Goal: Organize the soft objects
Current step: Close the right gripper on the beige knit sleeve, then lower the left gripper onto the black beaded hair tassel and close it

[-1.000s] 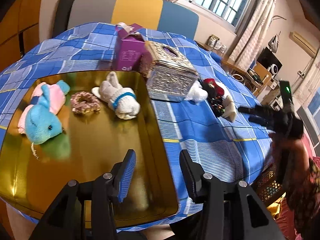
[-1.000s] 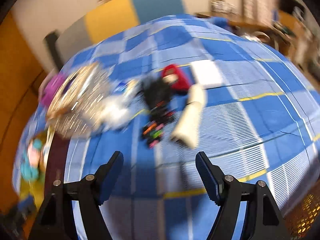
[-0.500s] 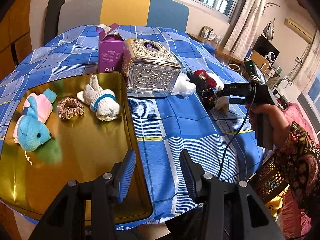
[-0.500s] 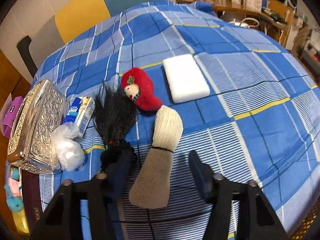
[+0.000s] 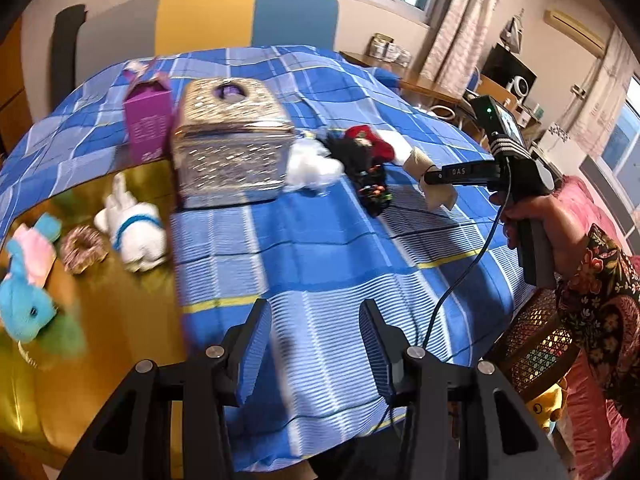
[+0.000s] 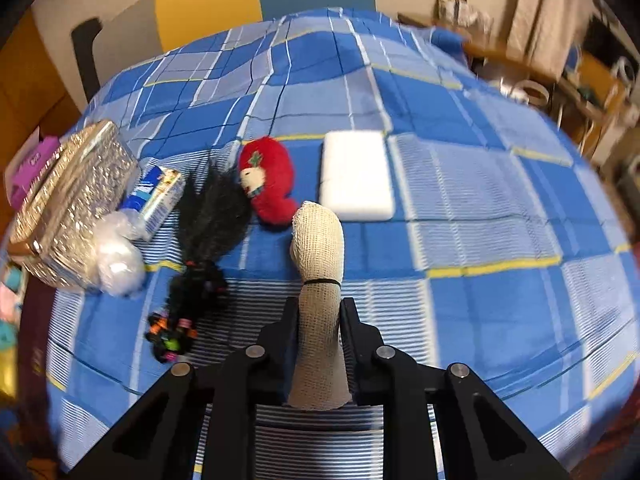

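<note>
- At the far left your gold tray (image 5: pixel 120 320) sits on the blue checked tablecloth (image 5: pixel 320 248), and three soft things lie in it: a blue and pink plush toy (image 5: pixel 24 280) nearest the left edge, a pink scrunchie (image 5: pixel 84 243) next, then a white plush rabbit (image 5: pixel 136 226) with a blue band.
- Behind the tray's far corner stands a purple carton (image 5: pixel 148 120), and just to its right the silver tissue box (image 5: pixel 232 144).
- Your left gripper (image 5: pixel 316 344) hangs over the cloth beside the tray's right rim; its tongs stand apart with nothing between them.
- To the right of the tissue box, in the right wrist view, a clear bag of white fluff (image 6: pixel 118 254) leans against it, with a small blue and white packet (image 6: pixel 158 196) just behind.
- Next comes a black hairpiece (image 6: pixel 208 224) with coloured clips at its near end, touching the red plush toy (image 6: pixel 266 180).
- A white sponge block (image 6: pixel 356 176) lies just right of the red toy.
- Your right gripper (image 6: pixel 320 320) is clamped on the near half of the beige mesh roll (image 6: pixel 320 240), pads squeezing it from both sides; the roll's far end points toward the red toy and the sponge.
- In the left wrist view, your right hand (image 5: pixel 540 220) holds that gripper at the table's right edge, with the roll over the cloth.
</note>
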The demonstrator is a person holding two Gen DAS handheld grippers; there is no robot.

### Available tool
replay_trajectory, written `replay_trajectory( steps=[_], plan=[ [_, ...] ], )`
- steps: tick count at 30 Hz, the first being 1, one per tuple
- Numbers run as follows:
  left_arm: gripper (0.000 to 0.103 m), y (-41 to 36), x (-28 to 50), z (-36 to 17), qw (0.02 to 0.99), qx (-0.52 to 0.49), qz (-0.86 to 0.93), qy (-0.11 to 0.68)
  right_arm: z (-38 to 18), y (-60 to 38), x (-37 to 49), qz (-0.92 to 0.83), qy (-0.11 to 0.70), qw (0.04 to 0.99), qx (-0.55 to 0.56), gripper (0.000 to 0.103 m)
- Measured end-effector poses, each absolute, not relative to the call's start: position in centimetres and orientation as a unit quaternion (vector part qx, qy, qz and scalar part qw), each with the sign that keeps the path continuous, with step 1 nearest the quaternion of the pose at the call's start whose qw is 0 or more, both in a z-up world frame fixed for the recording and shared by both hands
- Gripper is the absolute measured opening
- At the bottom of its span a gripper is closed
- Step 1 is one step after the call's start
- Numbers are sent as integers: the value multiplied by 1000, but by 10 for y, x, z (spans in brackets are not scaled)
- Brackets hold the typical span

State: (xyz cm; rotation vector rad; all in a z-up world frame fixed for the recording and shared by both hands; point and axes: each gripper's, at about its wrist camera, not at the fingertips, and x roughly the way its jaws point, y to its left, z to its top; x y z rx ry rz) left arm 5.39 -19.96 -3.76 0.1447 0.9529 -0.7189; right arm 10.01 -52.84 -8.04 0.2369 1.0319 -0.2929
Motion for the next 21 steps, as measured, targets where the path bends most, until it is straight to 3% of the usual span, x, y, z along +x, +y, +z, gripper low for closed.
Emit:
replay_trajectory(
  steps=[21],
  plan=[
    [46,-339,98,-48,810,111,-362,448,-89,-560,89,-156,489,840,178,20]
  ],
)
